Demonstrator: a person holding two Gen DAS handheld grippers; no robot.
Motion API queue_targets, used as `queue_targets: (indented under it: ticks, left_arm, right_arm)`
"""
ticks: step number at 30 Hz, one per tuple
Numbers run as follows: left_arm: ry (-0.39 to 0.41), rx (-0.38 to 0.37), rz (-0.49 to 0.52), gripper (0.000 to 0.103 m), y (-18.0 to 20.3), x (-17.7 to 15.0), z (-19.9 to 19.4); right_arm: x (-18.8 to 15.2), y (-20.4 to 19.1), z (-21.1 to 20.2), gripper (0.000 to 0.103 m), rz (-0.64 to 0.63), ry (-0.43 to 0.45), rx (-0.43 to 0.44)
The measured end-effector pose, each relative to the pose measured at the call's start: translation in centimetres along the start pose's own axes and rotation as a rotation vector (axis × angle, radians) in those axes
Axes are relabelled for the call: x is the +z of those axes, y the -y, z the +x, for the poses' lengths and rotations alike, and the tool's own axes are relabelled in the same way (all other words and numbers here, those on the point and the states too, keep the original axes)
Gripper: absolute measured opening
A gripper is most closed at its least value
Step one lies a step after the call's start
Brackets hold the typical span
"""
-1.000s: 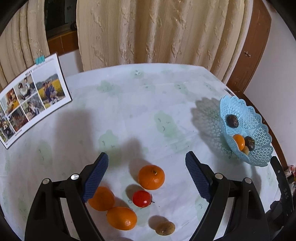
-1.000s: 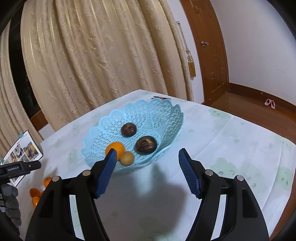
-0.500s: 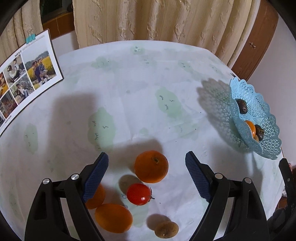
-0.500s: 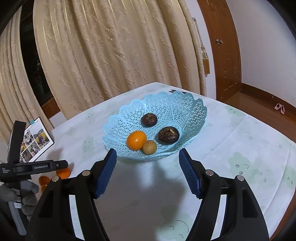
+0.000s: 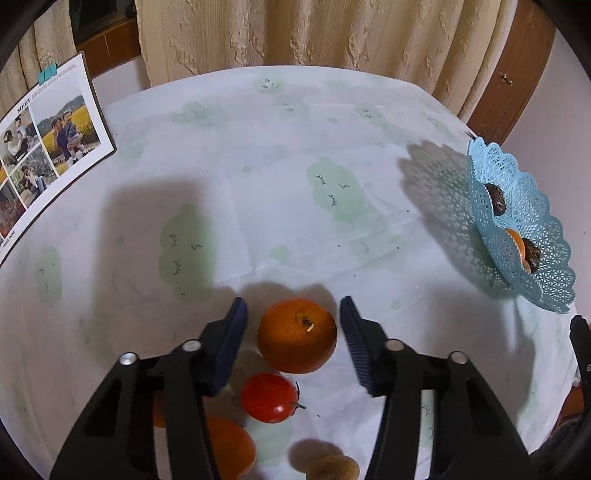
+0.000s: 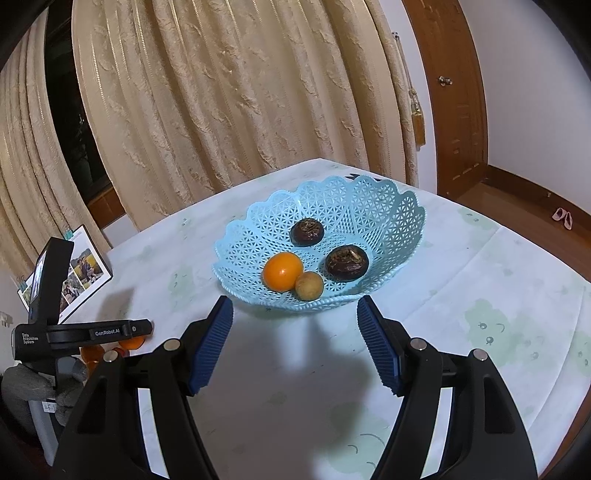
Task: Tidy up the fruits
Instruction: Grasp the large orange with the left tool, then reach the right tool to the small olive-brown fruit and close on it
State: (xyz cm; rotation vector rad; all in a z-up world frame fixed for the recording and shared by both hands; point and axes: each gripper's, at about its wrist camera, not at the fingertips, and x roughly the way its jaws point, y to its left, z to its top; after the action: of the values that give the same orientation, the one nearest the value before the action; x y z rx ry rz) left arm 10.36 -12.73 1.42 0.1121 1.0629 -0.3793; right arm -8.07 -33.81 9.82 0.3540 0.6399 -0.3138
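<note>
Blue lattice basket (image 6: pixel 384 206) sits on the surface (image 6: pixel 480 280) w/ pale green-print cloth, right in front of the right tool (image 6: pixel 294 343). Inside: 2 dark brown wrinkled fruits — one (image 6: pixel 307 232) toward the back, one (image 6: pixel 347 262) nearer the front right — plus a small orange (image 6: pixel 283 271) and a tan round fruit (image 6: pixel 309 285) touching it at the front. Right tool is spread wide, nothing between its pads, short of the basket rim.

Left wrist view: same basket (image 5: pixel 535 206) at far right edge of the surface (image 5: pixel 258 166), well apart from the loose fruit. Left tool (image 5: pixel 291 332) spread, pads either side of a big orange (image 5: pixel 297 335) — round, deep orange skin, dimpled, stem end up w/ a small pale stub. Small gaps show on both sides, so not gripped; orange rests on the cloth.

Just behind it, toward the camera: a red glossy tomato-like fruit (image 5: pixel 269 397) w/ thin dark stem, near the orange but whether touching can't tell. Another orange (image 5: pixel 231 446) lower left, partly hidden by the tool's left finger; a tan-brown small fruit (image 5: pixel 334 468) at the bottom edge.

Photo collage sheet (image 5: pixel 48 147) w/ a teal clip stands at the left edge; beige curtain (image 5: pixel 314 33) behind.
</note>
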Motion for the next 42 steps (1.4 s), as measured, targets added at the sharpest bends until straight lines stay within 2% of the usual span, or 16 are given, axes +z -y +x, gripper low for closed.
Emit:
queue_targets:
  ticks: [2,10,17,20,29,38,42]
  left_arm:
    - [-0.001,-0.017,-0.002,0.04,-0.1,0.0,-0.1]
    - [0.046,-0.022,-0.019,0.04,-0.8,0.0,-1.8]
    - [0.138,-0.033,-0.051,0.04,-2.2,0.5,-5.5]
    - [0.181,-0.031,-0.059,0.04,-2.7,0.7,-7.1]
    - [0.298,-0.002,-0.06,0.04,-3.5,0.9,-11.3]
    - [0.357,-0.027,-0.067,0.04,-3.8,0.8,-13.9]
    - [0.376,-0.037,-0.077,0.04,-4.2,0.7,-14.7]
  right_arm:
    - [0.0,-0.1,0.0,0.071,-0.003,-0.002,0.002]
    - [-0.1,-1.0,0.0,0.071,-0.017,-0.01,0.023]
    - [-0.4,-2.6,0.2,0.071,-0.039,-0.044,0.073]
    - [-0.7,-3.7,0.5,0.071,-0.052,-0.081,0.124]
    - [-2.4,-8.6,1.6,0.071,-0.148,-0.187,0.256]
    - [-5.3,-14.2,2.6,0.071,-0.295,-0.293,0.35]
    - [-6.5,-16.0,3.2,0.06,-0.353,-0.328,0.374]
